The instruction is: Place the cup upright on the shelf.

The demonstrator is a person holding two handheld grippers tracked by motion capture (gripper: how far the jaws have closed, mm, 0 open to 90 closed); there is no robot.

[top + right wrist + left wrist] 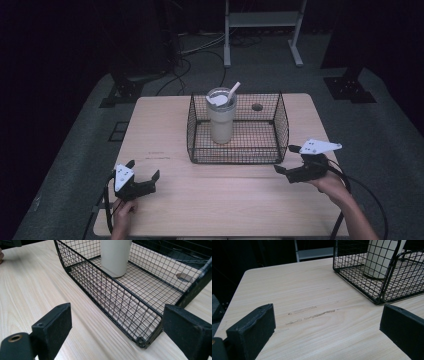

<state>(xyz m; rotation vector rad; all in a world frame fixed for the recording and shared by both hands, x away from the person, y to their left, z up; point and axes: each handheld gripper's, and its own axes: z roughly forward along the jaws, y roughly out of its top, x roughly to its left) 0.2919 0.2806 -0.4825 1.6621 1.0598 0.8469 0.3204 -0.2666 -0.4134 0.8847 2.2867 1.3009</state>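
A cream tumbler (221, 120) with a clear lid and a straw stands upright in the left half of a black wire basket (280, 117) on the light wooden table (200, 200). My left gripper (144, 170) hovers open near the table's front left, well apart from the basket, nothing between its jaws. My right gripper (287, 160) is open just off the basket's front right corner. In the left gripper view the basket (384, 290) and tumbler (379, 260) lie ahead to the right. The right gripper view faces the basket's near corner (140, 340), the tumbler (115, 257) beyond.
A round cable hole (257, 106) is in the tabletop behind the basket. Black cables trail from both grippers off the front edge. A metal stand's legs (260, 30) and floor cables lie beyond the table on the grey carpet.
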